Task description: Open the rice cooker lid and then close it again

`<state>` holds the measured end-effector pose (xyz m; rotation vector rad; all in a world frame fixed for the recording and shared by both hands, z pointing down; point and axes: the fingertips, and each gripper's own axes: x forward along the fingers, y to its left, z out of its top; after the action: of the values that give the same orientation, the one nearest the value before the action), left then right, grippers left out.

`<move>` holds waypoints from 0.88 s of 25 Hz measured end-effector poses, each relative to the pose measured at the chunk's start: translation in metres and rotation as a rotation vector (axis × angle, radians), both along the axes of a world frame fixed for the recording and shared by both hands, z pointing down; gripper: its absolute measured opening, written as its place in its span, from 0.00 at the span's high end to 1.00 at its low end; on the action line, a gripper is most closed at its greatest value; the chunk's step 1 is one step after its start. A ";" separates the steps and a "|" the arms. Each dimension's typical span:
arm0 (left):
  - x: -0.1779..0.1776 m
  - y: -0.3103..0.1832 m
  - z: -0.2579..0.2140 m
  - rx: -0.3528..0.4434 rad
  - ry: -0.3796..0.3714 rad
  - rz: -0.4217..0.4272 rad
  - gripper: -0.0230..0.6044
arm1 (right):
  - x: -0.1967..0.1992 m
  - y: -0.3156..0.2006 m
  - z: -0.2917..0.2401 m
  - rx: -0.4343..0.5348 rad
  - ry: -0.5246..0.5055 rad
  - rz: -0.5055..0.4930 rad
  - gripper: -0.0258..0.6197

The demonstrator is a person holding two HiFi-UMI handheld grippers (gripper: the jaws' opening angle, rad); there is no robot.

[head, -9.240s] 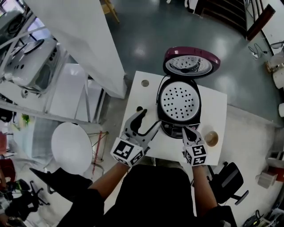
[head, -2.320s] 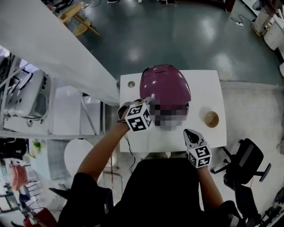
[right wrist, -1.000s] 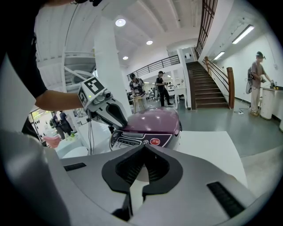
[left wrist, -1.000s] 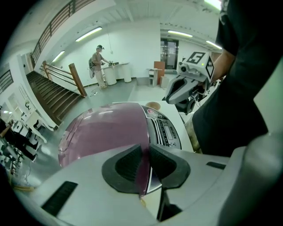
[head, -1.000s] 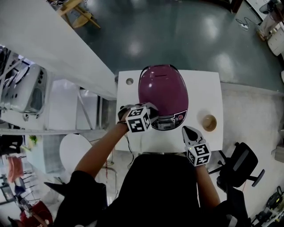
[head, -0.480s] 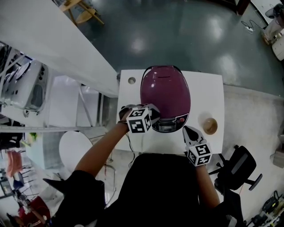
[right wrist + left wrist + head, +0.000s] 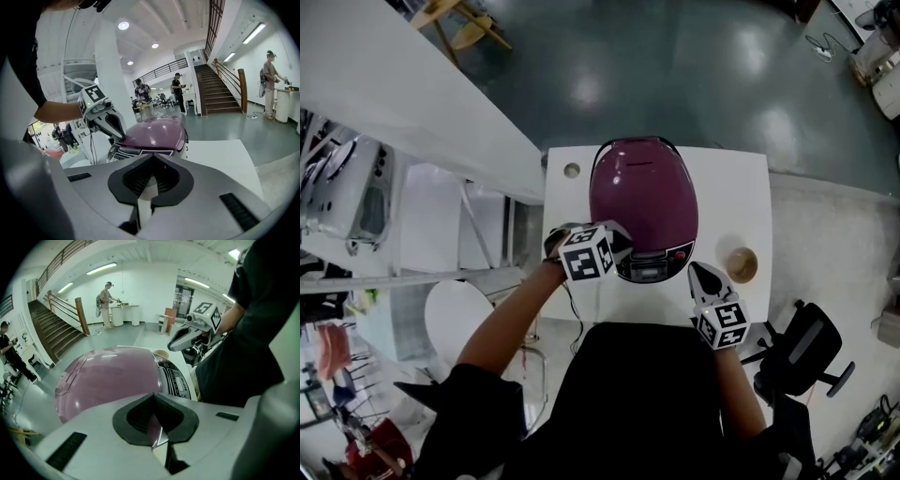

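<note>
**Item:** rice cooker [image 7: 643,211], centre of the white tabletop [image 7: 741,187]. Its purple lid [image 7: 641,187] is down over the body and the control panel faces near.

**Step:** we judge the closing done or at its last press. What remains is likely to confirm that the latch has caught, then lift clear.

**Left tongs** [image 7: 153,397]: have just been closing and now meet, with nothing between them. Tips at the lid's near-left edge.

**Right tongs** [image 7: 697,273]: together, empty, near-right of the cooker.

**Containers:**
- Small brown bowl [image 7: 742,264], right of the cooker. We cannot tell its contents.
- The cooker's interior is hidden.
</note>
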<state>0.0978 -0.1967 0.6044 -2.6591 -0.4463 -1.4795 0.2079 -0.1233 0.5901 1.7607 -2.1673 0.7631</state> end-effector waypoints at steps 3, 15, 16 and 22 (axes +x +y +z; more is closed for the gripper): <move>0.001 0.000 0.000 -0.003 -0.006 -0.007 0.95 | 0.001 -0.003 0.002 -0.004 -0.007 0.004 0.96; 0.003 0.000 0.004 -0.002 -0.022 -0.057 0.96 | -0.001 -0.017 0.007 -0.008 -0.023 -0.016 0.96; 0.003 0.000 0.004 0.000 -0.017 -0.060 0.96 | -0.001 -0.017 0.008 -0.009 -0.022 -0.016 0.96; 0.004 0.000 0.004 0.002 -0.014 -0.085 0.96 | -0.001 -0.021 0.007 -0.009 -0.017 -0.024 0.96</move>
<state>0.1016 -0.1963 0.6087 -2.6997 -0.3372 -1.5209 0.2069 -0.1444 0.5970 1.7263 -2.1880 0.7834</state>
